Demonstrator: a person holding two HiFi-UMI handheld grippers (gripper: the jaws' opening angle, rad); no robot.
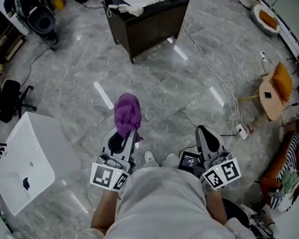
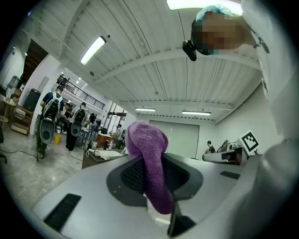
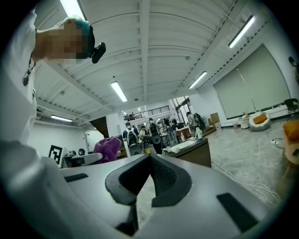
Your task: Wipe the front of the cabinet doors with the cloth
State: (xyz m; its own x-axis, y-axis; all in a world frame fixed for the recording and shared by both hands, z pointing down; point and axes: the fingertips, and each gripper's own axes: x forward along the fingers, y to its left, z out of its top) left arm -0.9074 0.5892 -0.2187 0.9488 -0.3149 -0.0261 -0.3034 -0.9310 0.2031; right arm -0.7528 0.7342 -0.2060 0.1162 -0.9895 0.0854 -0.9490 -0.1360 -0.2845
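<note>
Above the floor (image 1: 162, 89), left gripper (image 1: 124, 140) fingers grasp the purple cloth (image 1: 127, 112); right gripper (image 1: 205, 133) fingers clenched, empty; cabinet (image 1: 150, 26) well apart ahead of both

L hand-held gripper (image 1: 126, 140) clamped on cloth (image 1: 127, 112), R hand-held gripper (image 1: 201, 131) closed, empty

Cabinet (image 1: 149, 19) far ahead; cloth (image 1: 127, 114) in left gripper (image 1: 123, 140) jaws; right gripper (image 1: 206, 136) alongside, apart.

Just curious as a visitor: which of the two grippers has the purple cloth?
The left gripper, jaws shut on the purple cloth; the right gripper is shut on nothing.
</note>
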